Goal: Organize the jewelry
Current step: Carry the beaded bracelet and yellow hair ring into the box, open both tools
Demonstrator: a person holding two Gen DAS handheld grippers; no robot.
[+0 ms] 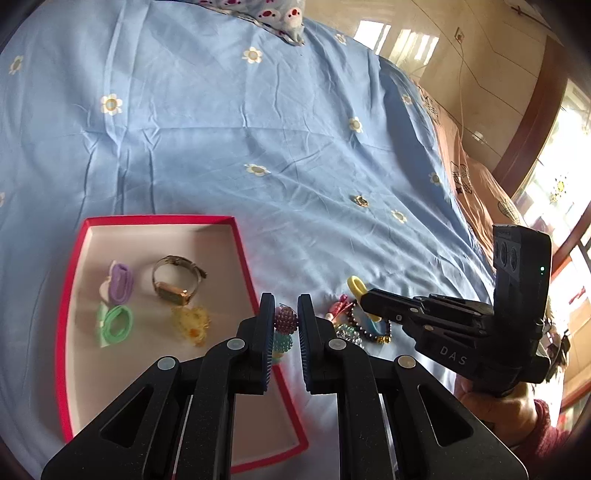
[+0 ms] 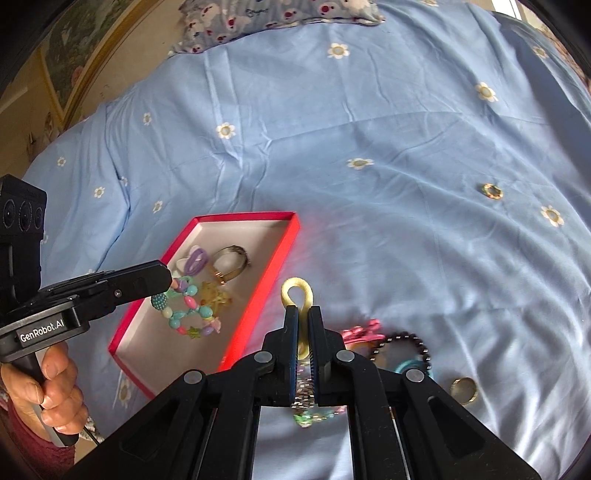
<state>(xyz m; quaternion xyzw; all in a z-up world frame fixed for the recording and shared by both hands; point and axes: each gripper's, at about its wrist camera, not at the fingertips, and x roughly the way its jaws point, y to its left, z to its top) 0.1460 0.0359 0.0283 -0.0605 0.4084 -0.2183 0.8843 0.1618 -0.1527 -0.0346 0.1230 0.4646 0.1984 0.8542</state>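
Note:
My left gripper [image 1: 286, 304] is shut on a bracelet of coloured beads [image 1: 285, 319], a purple bead ball showing between its pads. In the right wrist view this gripper [image 2: 168, 282] holds the bracelet [image 2: 188, 312] dangling over the red tray [image 2: 243, 215]. My right gripper [image 2: 303, 317] is shut on a yellow hair tie [image 2: 295, 291], its loop sticking out past the fingertips. The left wrist view shows the right gripper [image 1: 364, 301] lifted above the jewelry pile [image 1: 349, 328]. In the tray [image 1: 159, 219] lie a watch [image 1: 177, 280], purple [image 1: 122, 282] and green [image 1: 116, 325] hair ties, and a yellow clip [image 1: 192, 325].
On the blue flowered bedsheet [image 2: 369, 129] lie a pink clip [image 2: 364, 330], a dark bead bracelet [image 2: 406, 345], a gold ring [image 2: 463, 389] and, further off, a small ring [image 2: 492, 191]. A pillow [image 2: 277, 13] lies at the far end. The bed's edge drops to the floor [image 1: 480, 74] on the right.

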